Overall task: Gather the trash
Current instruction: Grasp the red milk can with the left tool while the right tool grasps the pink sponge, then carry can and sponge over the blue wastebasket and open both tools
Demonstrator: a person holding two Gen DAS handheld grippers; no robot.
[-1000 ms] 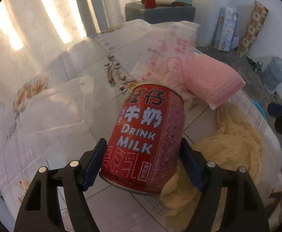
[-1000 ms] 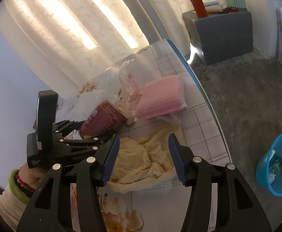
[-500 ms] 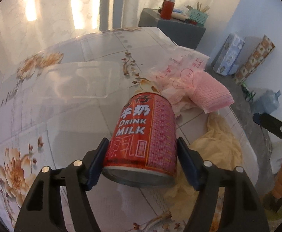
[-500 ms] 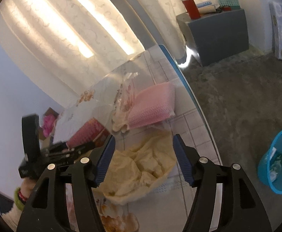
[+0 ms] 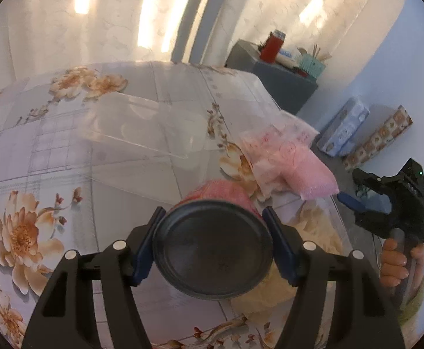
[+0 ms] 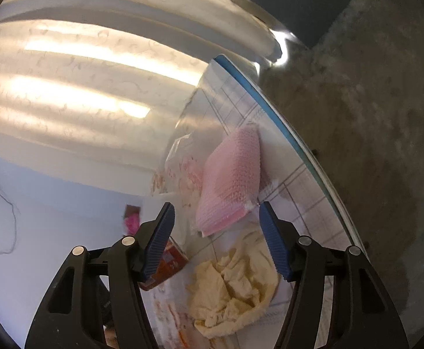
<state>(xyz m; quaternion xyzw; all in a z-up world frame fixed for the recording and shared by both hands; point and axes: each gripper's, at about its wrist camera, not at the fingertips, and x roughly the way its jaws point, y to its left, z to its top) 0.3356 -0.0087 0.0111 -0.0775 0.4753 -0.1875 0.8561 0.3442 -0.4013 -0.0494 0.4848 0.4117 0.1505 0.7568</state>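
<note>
My left gripper is shut on a red milk can, lifted off the floral table, its dark base facing the camera. The can also shows in the right wrist view. My right gripper is open and empty, above a crumpled yellow paper and near a pink sponge cloth. It also shows in the left wrist view at the right, off the table's edge. A clear plastic bag with red print lies by the pink cloth.
A clear plastic box lies on the table behind the can. A grey cabinet with a red jar stands beyond the table. Tissue packs lean on the wall. The table's blue edge borders the grey floor.
My left gripper has lifted and tipped the can, so its base now faces the camera. My right gripper has swung and tilted, moving closer over the pink cloth and yellow paper.
</note>
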